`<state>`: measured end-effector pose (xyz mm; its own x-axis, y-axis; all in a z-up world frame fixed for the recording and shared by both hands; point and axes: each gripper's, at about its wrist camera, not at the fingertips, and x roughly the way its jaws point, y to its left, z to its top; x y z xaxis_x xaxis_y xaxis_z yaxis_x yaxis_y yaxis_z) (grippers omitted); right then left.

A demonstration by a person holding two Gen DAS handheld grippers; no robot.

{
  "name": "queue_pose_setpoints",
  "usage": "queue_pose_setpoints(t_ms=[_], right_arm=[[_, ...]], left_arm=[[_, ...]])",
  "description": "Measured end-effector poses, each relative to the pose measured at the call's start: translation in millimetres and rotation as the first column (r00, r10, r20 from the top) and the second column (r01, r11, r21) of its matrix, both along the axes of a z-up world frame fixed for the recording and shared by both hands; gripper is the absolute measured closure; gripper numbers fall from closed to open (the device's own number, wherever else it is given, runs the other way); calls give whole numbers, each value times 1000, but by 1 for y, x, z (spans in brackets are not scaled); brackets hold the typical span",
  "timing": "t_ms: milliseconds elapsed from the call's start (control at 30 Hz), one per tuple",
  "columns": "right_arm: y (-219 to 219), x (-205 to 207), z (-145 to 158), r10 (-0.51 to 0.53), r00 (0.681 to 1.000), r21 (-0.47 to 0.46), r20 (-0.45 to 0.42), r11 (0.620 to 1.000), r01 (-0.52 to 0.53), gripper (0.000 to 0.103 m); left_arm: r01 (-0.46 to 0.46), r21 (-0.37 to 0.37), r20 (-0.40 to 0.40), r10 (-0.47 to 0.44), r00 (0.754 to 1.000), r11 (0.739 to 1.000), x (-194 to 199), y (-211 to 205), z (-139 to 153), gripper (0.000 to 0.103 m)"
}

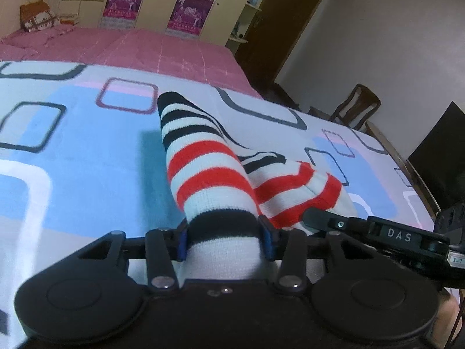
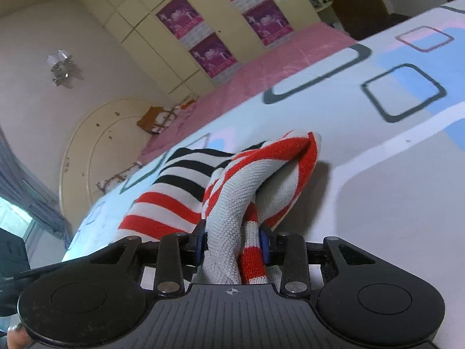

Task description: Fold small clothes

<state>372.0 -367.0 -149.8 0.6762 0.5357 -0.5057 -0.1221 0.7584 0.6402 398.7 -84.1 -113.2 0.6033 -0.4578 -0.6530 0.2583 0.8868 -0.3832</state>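
On the bed [image 1: 87, 151], on a sheet with blue and white squares, lies a stripy sock [image 1: 200, 157]. It has black and white bands at the far end, then red and white. The left gripper [image 1: 223, 238] pinches its black band tight. The right gripper [image 2: 232, 244] squeezes a bunched red and white part, lifted up.

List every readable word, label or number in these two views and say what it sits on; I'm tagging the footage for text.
"DAS": white letters on a black plate on the right gripper, seen in the left wrist view.
Small white tag just right of that plate: marks too blurred to read.
Purple posters on the wardrobe doors: print too small to read.
Crosshair mark on the right gripper's body: a symbol, no letters.
Striped sock: no text.
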Motion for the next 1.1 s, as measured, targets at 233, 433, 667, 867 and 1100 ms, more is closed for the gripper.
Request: queue_pose_setpoints(t_ms=[233, 433, 667, 867, 1100], right_arm=[[70, -16, 23, 13, 999, 1, 41, 1000, -13, 68], [168, -29, 36, 20, 998, -11, 53, 1000, -20, 68], [273, -18, 33, 73, 996, 18, 53, 997, -74, 68], [330, 3, 15, 125, 991, -5, 43, 992, -125, 68], [334, 14, -30, 112, 992, -56, -58, 992, -115, 67]], left_arm=[[1, -1, 48, -1, 999, 1000, -14, 69, 19, 59], [-11, -12, 63, 12, 998, 1000, -20, 165, 23, 59], [-76, 18, 68, 75, 995, 997, -12, 264, 25, 59], [-118, 54, 85, 113, 990, 992, -5, 308, 6, 58], [-135, 132, 63, 127, 990, 982, 4, 314, -36, 36]])
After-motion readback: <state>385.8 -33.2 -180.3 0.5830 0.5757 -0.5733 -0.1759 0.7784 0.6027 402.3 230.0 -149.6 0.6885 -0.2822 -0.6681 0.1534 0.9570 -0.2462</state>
